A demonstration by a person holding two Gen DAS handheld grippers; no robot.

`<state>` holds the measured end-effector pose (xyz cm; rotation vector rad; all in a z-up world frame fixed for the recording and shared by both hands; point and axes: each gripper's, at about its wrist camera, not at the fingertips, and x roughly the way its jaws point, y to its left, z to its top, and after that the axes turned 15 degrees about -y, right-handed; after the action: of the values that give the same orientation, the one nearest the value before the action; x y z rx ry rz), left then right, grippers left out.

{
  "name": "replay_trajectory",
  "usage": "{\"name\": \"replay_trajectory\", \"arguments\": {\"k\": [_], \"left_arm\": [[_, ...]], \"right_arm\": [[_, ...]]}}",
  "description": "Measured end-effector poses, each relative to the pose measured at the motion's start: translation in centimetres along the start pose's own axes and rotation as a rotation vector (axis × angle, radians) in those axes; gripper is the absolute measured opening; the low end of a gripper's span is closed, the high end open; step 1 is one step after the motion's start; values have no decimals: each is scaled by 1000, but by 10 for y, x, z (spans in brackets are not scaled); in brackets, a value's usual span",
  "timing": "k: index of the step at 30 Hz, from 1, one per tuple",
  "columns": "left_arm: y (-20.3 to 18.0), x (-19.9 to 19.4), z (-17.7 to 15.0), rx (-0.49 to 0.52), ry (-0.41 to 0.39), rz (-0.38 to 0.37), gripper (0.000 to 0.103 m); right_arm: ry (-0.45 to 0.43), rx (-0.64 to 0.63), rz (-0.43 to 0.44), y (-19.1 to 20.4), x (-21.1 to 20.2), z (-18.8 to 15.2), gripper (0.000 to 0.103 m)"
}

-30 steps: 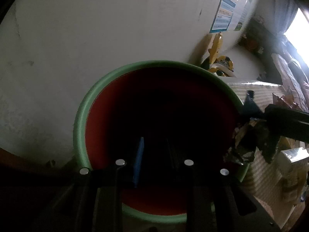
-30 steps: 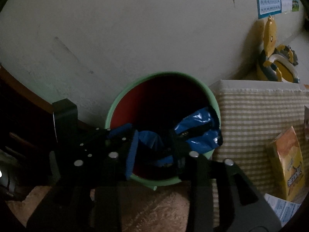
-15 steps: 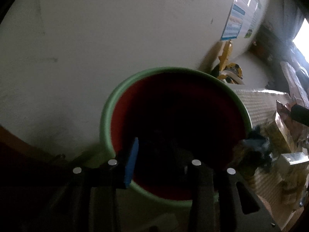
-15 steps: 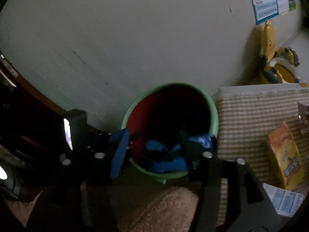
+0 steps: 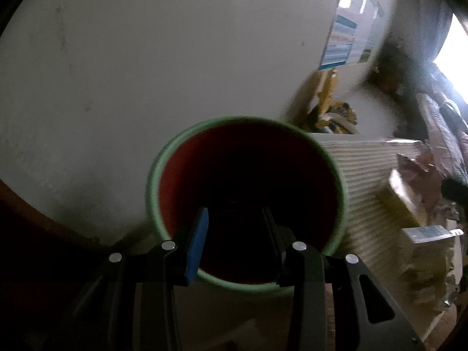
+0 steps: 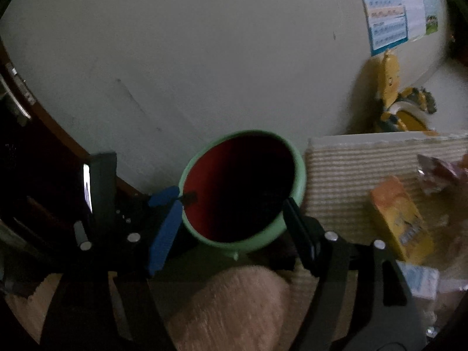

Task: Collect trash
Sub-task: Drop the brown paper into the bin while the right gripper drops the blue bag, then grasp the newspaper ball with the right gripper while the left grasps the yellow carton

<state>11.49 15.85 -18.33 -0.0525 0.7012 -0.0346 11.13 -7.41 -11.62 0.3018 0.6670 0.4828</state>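
Observation:
A round bin with a green rim (image 5: 163, 158) and red inside stands against the white wall; it also shows in the right wrist view (image 6: 301, 172). Its inside is dark, so its contents are hidden. My left gripper (image 5: 235, 215) is open and empty, its fingertips over the bin's near rim. My right gripper (image 6: 231, 201) is open wide and empty, its fingers on either side of the bin. The left gripper's blue-padded tip (image 6: 163, 197) shows at the bin's left rim in the right wrist view.
A striped mat (image 6: 345, 169) lies right of the bin with an orange carton (image 6: 400, 219), a white-blue packet (image 6: 418, 280) and crumpled wrappers (image 5: 421, 166) on it. A yellow toy (image 6: 403, 108) leans on the wall. A dark wooden door (image 6: 26, 152) is at the left. A beige cushion (image 6: 234, 307) lies below.
My right gripper opened and let go of the blue wrapper, which dropped out of sight into the bin. Both grippers have drawn back from the bin, so it looks smaller.

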Motion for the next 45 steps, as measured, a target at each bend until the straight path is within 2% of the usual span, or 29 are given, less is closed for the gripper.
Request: {"name": "replay_trajectory", "arguments": {"k": [6,9,12,17,18,21,25,34,39,45], "left_arm": [[-50,-22,6,46,-33,-88,43],[-77,-34,4,73,-38,-140,44],[-100,-43,0,81,-38,-195,52],[-137,-53,-8,108,-28,-260,55],[-142,-55,-12,114,-25,-268,56],[-167,-59,-25,152,0,-303,58],[-191,-61,-40,217,29,-319,60],[-228,-64,-63,213,112,-426,60],[-262,-60,-77,234,159,-488,59],[-296,-46,-89,284,192,-501,57]], "right_arm": [[-34,-19,-113,-29,-63,-16,70],[-50,-24,-199,-52,-99,-28,70],[-52,-3,-292,-80,-130,-42,70],[-32,31,-460,-127,-176,-74,72],[-32,50,-473,-135,-183,-81,72],[-23,132,-503,-159,-201,-100,72],[8,143,-547,-175,-215,-116,72],[96,275,-508,-197,-212,-158,72],[72,327,-501,-204,-215,-162,74],[32,372,-518,-212,-230,-165,74]]}}
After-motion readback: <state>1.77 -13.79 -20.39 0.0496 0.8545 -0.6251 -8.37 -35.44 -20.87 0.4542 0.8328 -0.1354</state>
